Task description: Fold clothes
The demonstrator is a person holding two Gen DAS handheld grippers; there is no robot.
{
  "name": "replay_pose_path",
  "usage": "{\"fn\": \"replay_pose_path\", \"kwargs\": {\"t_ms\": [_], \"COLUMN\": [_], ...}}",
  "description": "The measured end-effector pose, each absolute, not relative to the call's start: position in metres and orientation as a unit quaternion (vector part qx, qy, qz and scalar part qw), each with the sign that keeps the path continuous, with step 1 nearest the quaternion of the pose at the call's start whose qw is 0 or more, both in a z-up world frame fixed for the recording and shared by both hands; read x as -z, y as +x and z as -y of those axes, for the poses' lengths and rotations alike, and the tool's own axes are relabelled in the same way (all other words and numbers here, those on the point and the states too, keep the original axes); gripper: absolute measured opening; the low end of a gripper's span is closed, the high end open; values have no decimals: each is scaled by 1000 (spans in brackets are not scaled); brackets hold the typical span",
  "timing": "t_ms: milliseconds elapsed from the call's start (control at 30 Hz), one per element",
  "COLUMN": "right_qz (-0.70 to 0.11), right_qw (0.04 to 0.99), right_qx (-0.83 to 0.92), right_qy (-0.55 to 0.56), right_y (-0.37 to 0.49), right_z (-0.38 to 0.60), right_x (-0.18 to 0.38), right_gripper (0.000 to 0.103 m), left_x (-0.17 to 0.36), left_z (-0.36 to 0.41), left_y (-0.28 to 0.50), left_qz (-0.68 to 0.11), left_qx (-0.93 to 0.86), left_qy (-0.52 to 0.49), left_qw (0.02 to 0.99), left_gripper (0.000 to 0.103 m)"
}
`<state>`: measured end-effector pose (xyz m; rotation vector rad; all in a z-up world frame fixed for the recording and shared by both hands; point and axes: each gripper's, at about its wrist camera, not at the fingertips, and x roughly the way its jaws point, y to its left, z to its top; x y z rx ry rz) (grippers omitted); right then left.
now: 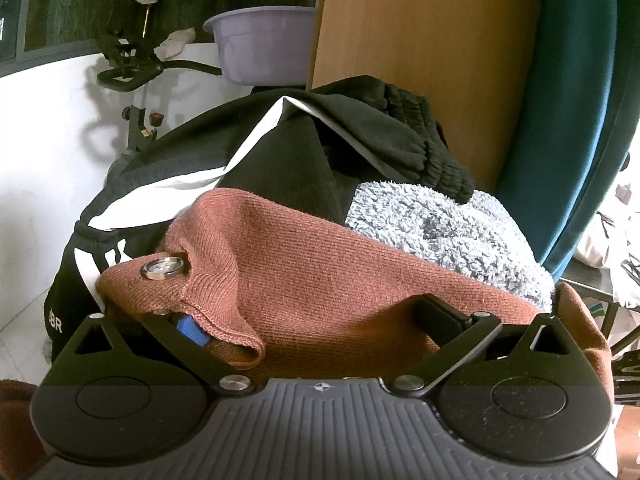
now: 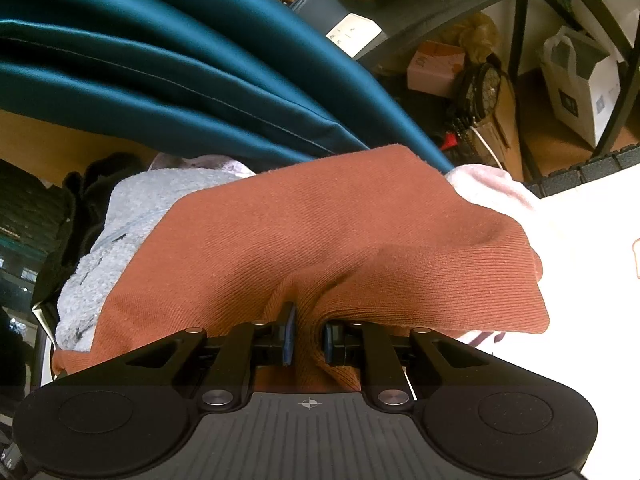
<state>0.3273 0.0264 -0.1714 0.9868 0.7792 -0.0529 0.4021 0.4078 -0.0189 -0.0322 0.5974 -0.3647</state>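
A rust-brown knit garment (image 1: pixel 320 264) with a metal button (image 1: pixel 164 268) lies over a heap of clothes. My left gripper (image 1: pixel 316 324) is open wide. Its blue-padded left finger (image 1: pixel 192 332) is tucked under a folded hem, and the cloth sags across the gap without being pinched. In the right wrist view the same rust-brown garment (image 2: pixel 340 232) spreads ahead, and my right gripper (image 2: pixel 308 338) is shut on a bunched ridge of it. Beneath lie a grey fluffy garment (image 1: pixel 448 232), also seen at the left as the grey fluffy garment (image 2: pixel 104 248), and a black garment with white stripes (image 1: pixel 280 160).
A teal curtain (image 2: pixel 180 80) hangs close behind the heap, beside a wooden panel (image 1: pixel 420 60). A purple basin (image 1: pixel 264 44) and an exercise bike (image 1: pixel 132 72) stand at the back left. Metal shelving (image 2: pixel 520 60) with boxes and bags is at the right, above a white surface (image 2: pixel 592 240).
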Motion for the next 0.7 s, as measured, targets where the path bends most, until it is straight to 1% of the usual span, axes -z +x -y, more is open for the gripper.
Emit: {"fn": "replay_pose_path", "kwargs": {"t_ms": [167, 267, 400, 500, 567, 633, 700], "right_qz": [-365, -360, -329, -304, -290, -275, -272], "right_qw": [811, 824, 845, 852, 854, 856, 856], "right_qx": [24, 22, -1, -29, -59, -95, -134], "right_qy": [457, 436, 421, 425, 429, 428, 419], "right_y": [328, 326, 319, 312, 308, 304, 308], "right_z": [-27, -31, -34, -34, -36, -38, -46], "right_x": [171, 163, 142, 123, 112, 99, 91], "right_gripper": [15, 13, 10, 10, 10, 10, 10], "left_x": [19, 17, 10, 3, -2, -7, -11], "left_z": [-409, -408, -406, -404, -404, -405, -409], "left_y": [403, 405, 405, 402, 397, 391, 388], "left_qz": [-292, -298, -310, -312, -312, -311, -316], "left_qx": [180, 179, 176, 177, 180, 183, 191], "left_qy": [-16, -16, -4, 13, 26, 37, 40], "left_qw": [939, 937, 934, 933, 933, 932, 928], "left_gripper": [103, 103, 102, 95, 82, 74, 73]}}
